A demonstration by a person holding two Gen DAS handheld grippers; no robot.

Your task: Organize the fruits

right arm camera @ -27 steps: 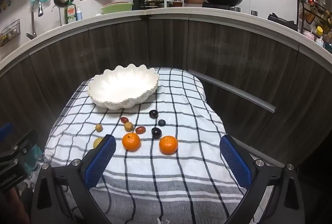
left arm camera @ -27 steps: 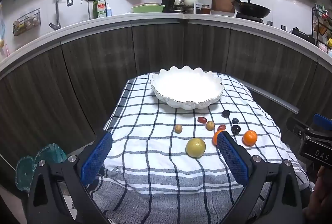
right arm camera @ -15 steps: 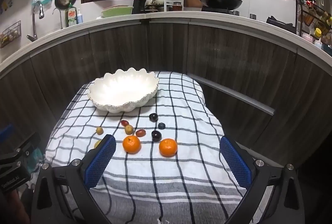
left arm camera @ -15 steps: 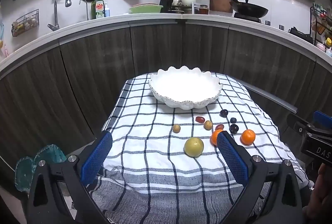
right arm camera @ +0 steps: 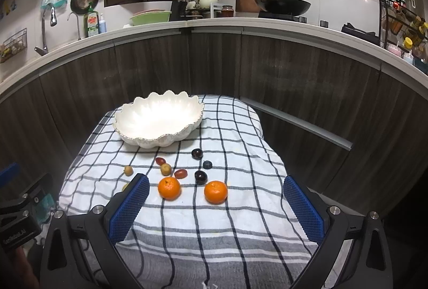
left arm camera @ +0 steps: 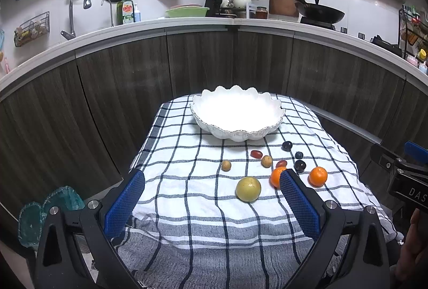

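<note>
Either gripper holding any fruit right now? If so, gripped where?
Nothing is held. The left gripper and right gripper both have jaws wide open above the checked cloth; the fruit all lies loose on it, and the white bowl has nothing in it.

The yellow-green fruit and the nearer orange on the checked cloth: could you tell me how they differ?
The yellow-green fruit is larger and pale, dull yellow-green; the orange is smaller and bright orange. The yellow-green fruit lies nearer the left gripper and fully in view from the left wrist, while that gripper's finger hides part of the orange. Both are round and lie loose on the cloth, outside the bowl.
</note>
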